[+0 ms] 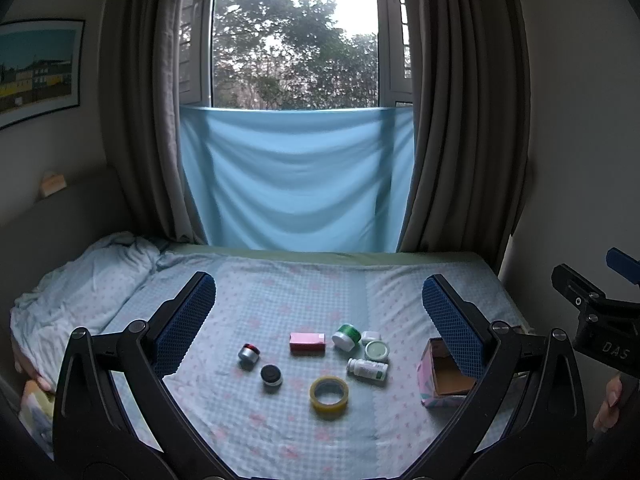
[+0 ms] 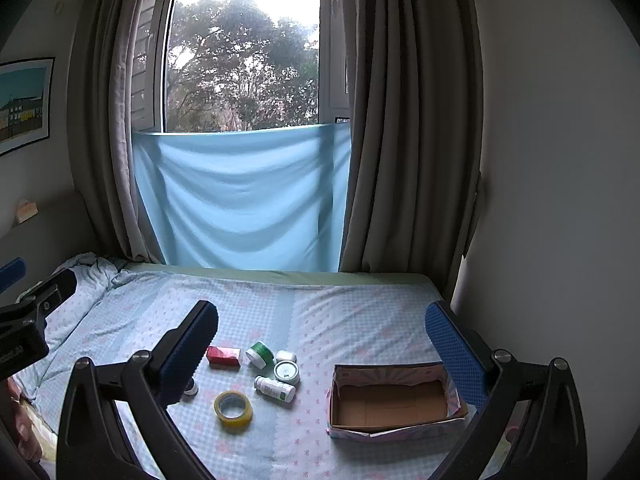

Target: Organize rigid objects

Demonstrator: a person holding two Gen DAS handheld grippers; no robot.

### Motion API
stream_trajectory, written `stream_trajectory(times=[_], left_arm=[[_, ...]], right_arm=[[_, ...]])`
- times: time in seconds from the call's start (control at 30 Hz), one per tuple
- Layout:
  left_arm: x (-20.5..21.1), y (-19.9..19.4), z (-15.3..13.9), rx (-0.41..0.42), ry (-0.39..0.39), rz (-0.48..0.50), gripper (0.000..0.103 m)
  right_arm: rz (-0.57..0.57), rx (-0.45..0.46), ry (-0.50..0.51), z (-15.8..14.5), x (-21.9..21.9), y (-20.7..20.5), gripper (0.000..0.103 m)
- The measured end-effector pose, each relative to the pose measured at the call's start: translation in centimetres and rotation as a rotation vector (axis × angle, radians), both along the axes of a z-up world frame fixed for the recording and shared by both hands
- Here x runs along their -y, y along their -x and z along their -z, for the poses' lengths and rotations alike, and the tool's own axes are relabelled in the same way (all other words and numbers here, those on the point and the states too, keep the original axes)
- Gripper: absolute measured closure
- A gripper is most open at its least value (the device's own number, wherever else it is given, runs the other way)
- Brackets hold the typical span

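Note:
Small objects lie on the bed: a pink box (image 1: 307,343) (image 2: 224,356), a green-lidded jar (image 1: 346,336) (image 2: 260,354), a pale round jar (image 1: 376,350) (image 2: 287,372), a white pill bottle (image 1: 367,369) (image 2: 275,389), a yellow tape roll (image 1: 329,395) (image 2: 233,403), a silver tin (image 1: 248,354) and a black-lidded tin (image 1: 271,375). An empty cardboard box (image 2: 394,400) (image 1: 442,380) stands to their right. My left gripper (image 1: 320,304) and right gripper (image 2: 322,334) are open, empty, above the bed.
The bed (image 2: 360,320) has a light blue checked sheet, with a crumpled quilt (image 1: 80,280) at the left. A wall (image 2: 560,200) runs along the right side. Curtains and a window with a blue cloth (image 1: 296,176) stand behind.

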State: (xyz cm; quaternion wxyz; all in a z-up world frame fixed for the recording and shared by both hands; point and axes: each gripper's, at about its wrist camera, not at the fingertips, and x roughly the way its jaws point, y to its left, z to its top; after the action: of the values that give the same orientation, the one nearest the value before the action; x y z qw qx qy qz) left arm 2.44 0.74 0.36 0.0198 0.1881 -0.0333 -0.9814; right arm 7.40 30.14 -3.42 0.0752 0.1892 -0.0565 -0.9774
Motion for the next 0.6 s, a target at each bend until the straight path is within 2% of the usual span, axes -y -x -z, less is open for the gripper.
stream_trajectory(times=[0.33, 0.6], left_arm=[[0.3, 0.0, 0.0, 0.000, 0.000, 0.001, 0.000], [0.8, 0.9, -0.2, -0.002, 0.035, -0.044, 0.000]], right_arm=[[0.006, 0.000, 0.003, 0.2, -0.2, 0.0, 0.000], [-0.017, 0.011, 0.009, 0.2, -0.7, 1.3, 0.000]])
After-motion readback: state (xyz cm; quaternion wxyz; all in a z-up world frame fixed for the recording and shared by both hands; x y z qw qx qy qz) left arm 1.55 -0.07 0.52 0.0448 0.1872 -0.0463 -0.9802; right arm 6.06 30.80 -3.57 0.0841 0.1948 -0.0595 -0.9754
